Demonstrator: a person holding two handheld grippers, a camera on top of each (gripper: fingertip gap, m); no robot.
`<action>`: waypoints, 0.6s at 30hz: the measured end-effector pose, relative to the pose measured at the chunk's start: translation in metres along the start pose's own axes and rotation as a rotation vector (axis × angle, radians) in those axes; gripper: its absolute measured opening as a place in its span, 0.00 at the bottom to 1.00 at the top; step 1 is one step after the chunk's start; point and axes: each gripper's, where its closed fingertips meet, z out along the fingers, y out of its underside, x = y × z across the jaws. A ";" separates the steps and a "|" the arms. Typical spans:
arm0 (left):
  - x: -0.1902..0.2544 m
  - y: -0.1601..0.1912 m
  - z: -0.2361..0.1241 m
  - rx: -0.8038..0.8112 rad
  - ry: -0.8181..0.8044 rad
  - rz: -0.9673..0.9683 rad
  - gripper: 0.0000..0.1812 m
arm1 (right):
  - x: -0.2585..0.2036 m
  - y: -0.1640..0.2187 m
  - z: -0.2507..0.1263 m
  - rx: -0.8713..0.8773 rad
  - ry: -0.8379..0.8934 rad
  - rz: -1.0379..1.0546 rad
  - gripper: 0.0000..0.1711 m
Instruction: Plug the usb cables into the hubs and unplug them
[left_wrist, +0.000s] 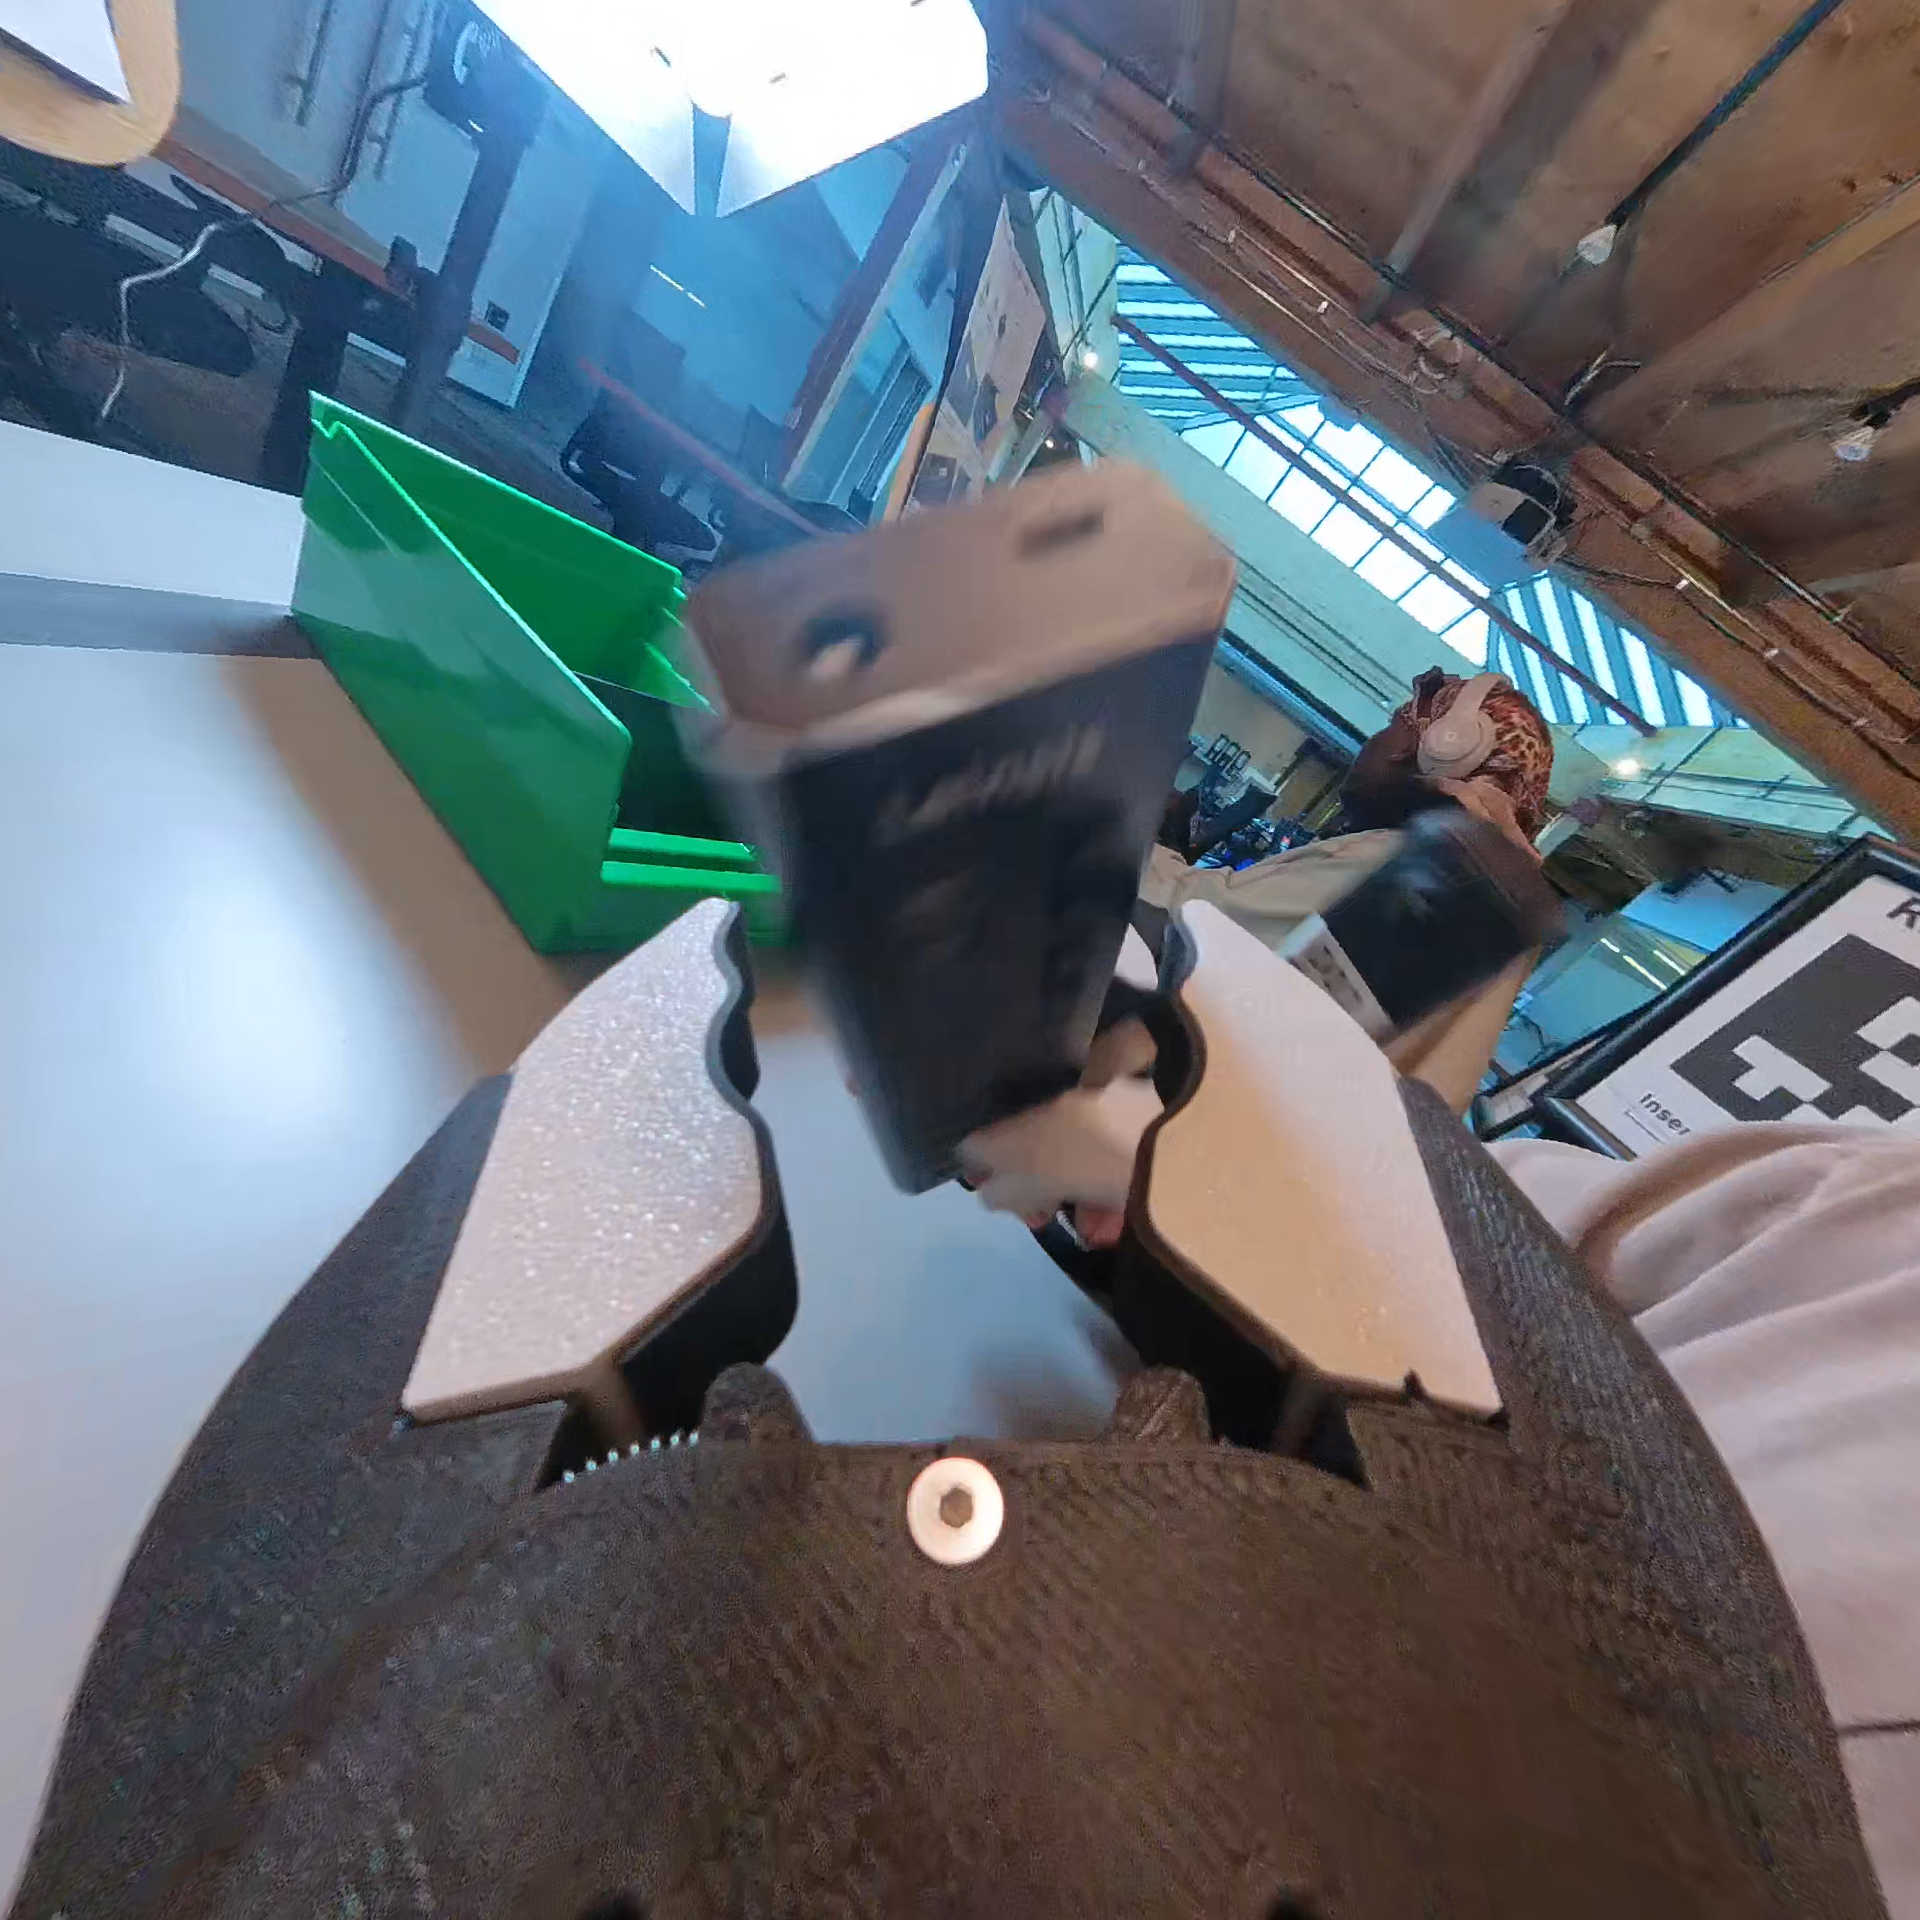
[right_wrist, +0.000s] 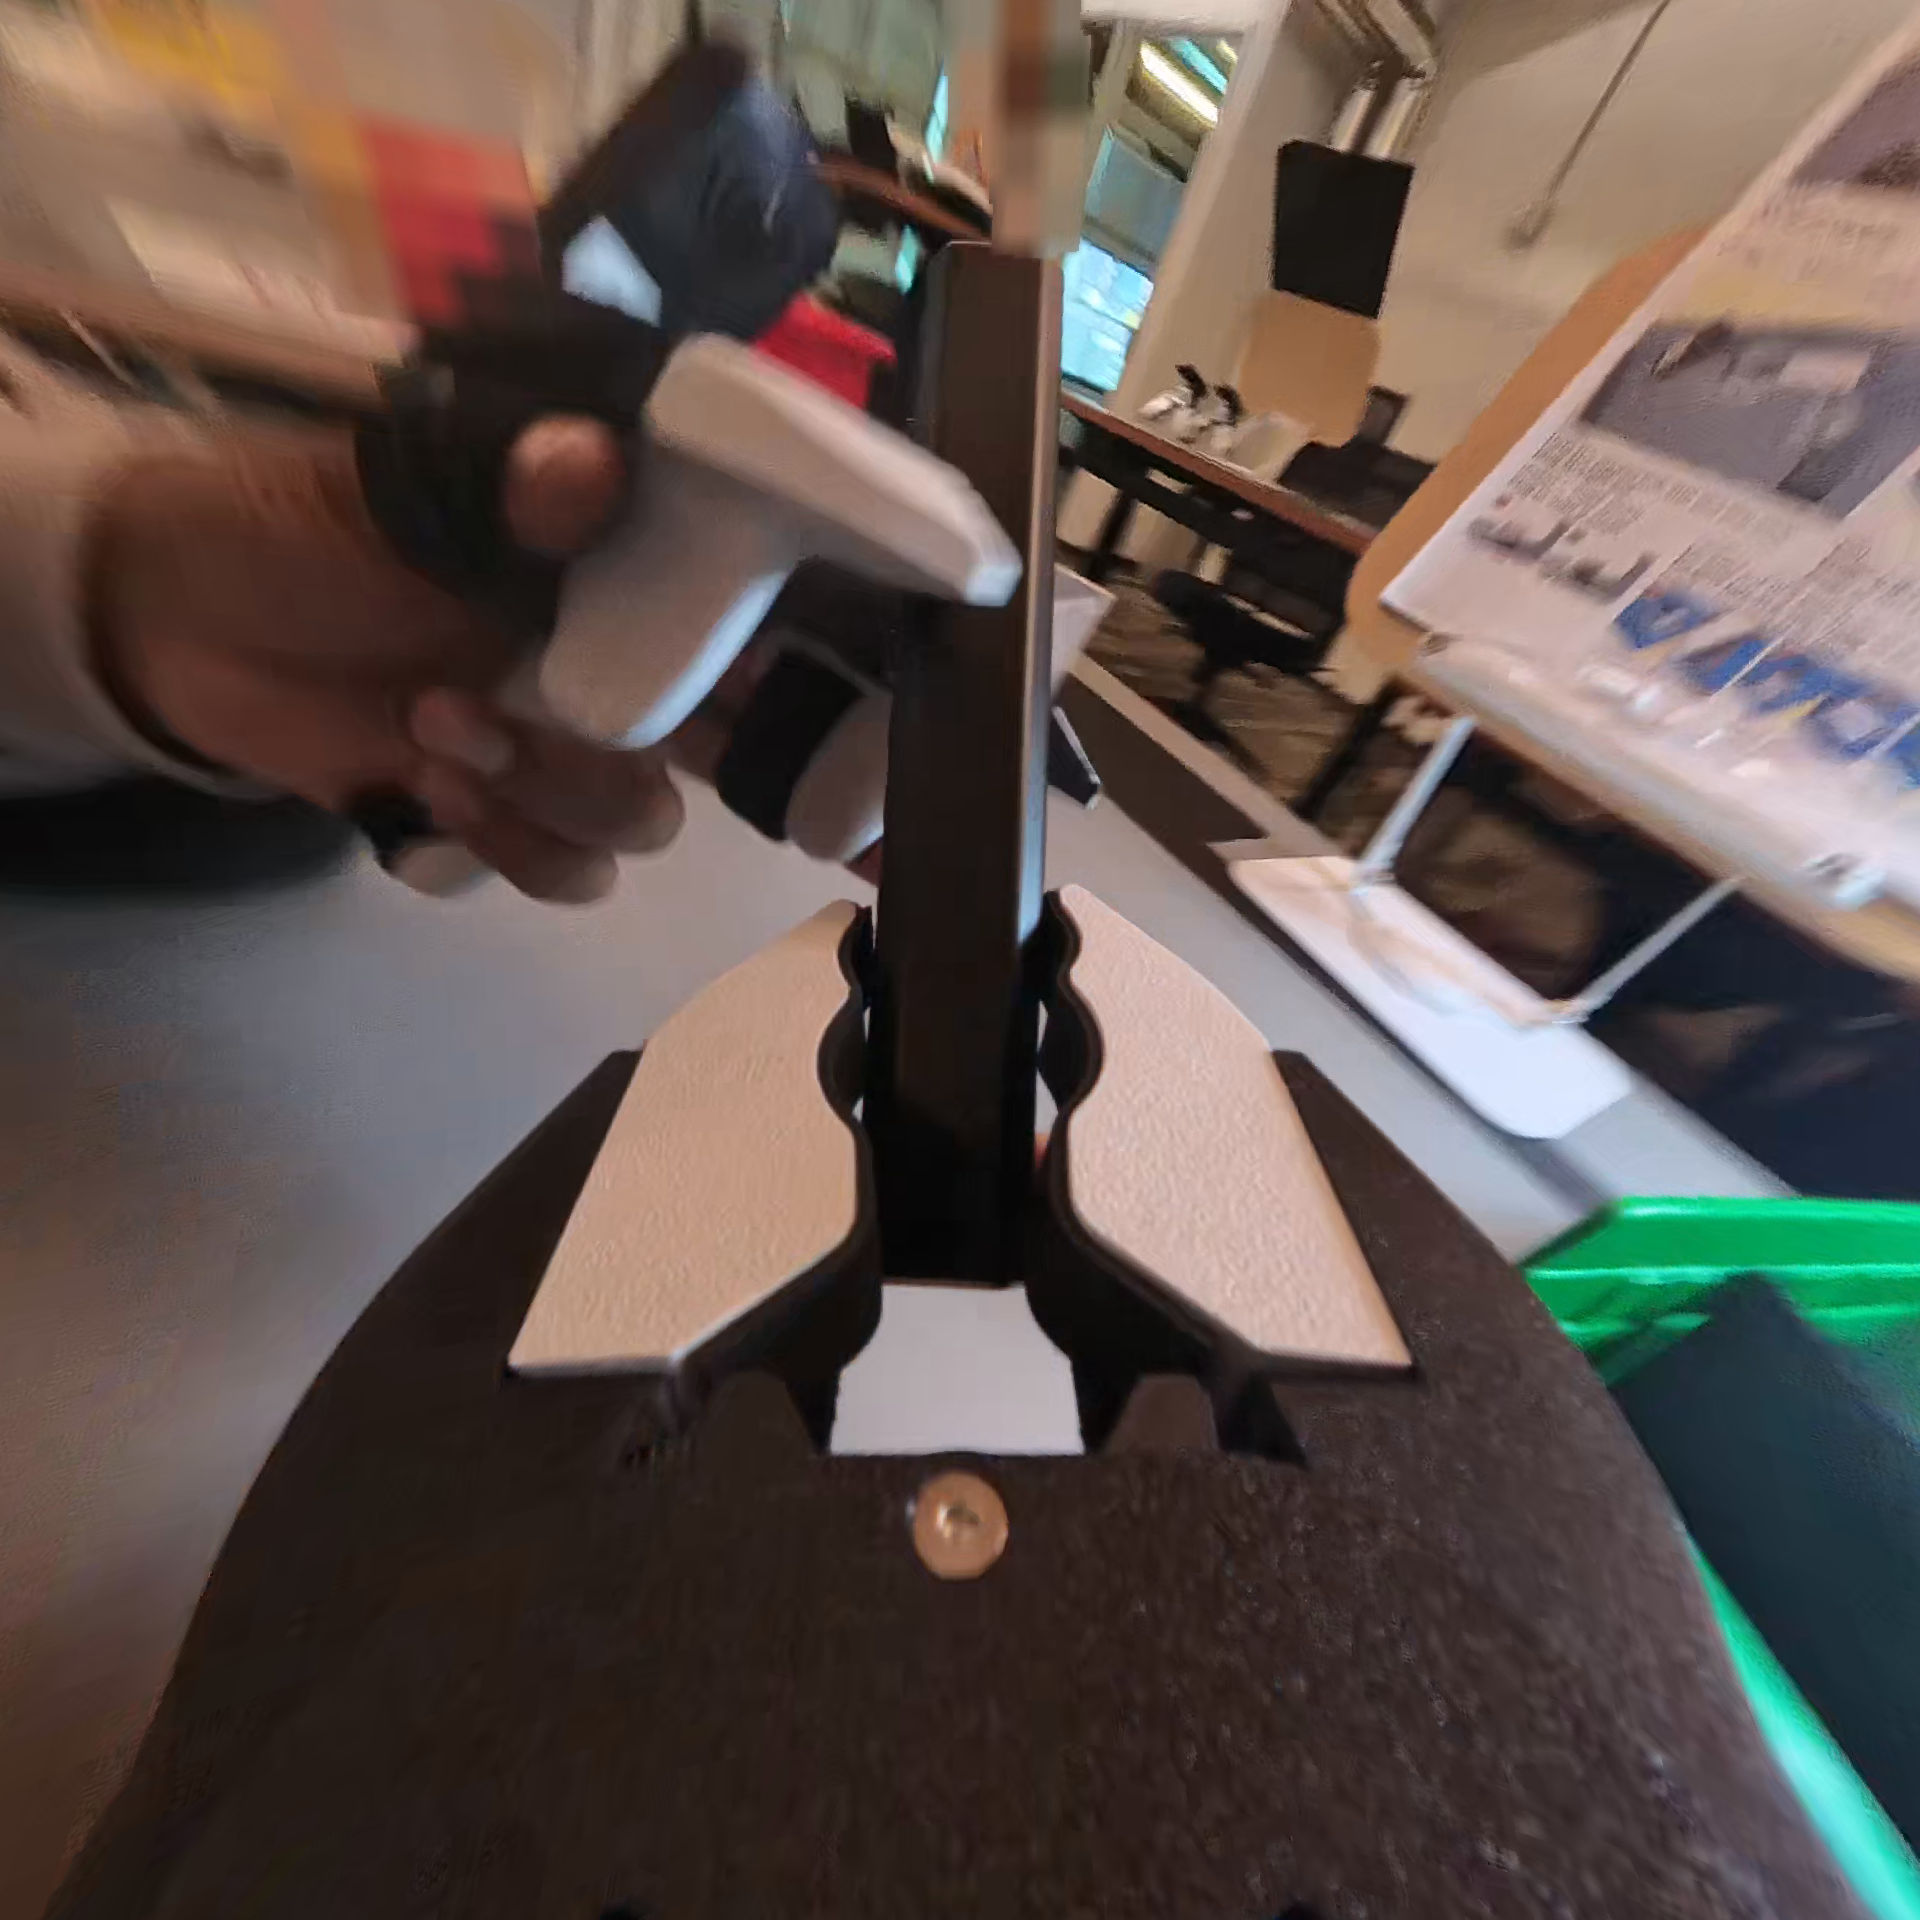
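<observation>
While the right gripper (right_wrist: 956, 935) clamps the hub (right_wrist: 961, 727) edge-on, the left gripper (left_wrist: 956, 935) gapes — fingers apart.

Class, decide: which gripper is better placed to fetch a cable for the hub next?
Left. The left gripper has open, empty jaws, while the right gripper is shut on the black hub.

My left wrist camera sits just behind my left gripper (left_wrist: 956, 971), tilted steeply upward, so it takes in ceiling beams (left_wrist: 1455, 208) and a skylight beyond the table (left_wrist: 208, 935). My right wrist camera sits just behind my right gripper (right_wrist: 956, 935) and faces more level across the table (right_wrist: 260, 1091). Both are very near the dark hub (left_wrist: 956, 810), which fills the centre of each view (right_wrist: 966, 727). Both also share the green bin (left_wrist: 468, 675), low right in the right view (right_wrist: 1714, 1278), where my left gripper (right_wrist: 831, 623) shows too.
</observation>
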 end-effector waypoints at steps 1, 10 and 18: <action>-0.004 0.002 0.004 -0.004 -0.046 0.029 0.43 | -0.002 0.005 0.003 -0.030 0.065 -0.125 0.17; 0.001 0.007 -0.012 -0.200 -0.003 0.538 0.39 | -0.032 0.008 0.001 -0.069 -0.224 -0.057 0.30; 0.040 0.044 -0.009 -0.345 0.155 0.716 0.38 | -0.073 0.027 0.003 -0.143 -0.500 0.103 0.40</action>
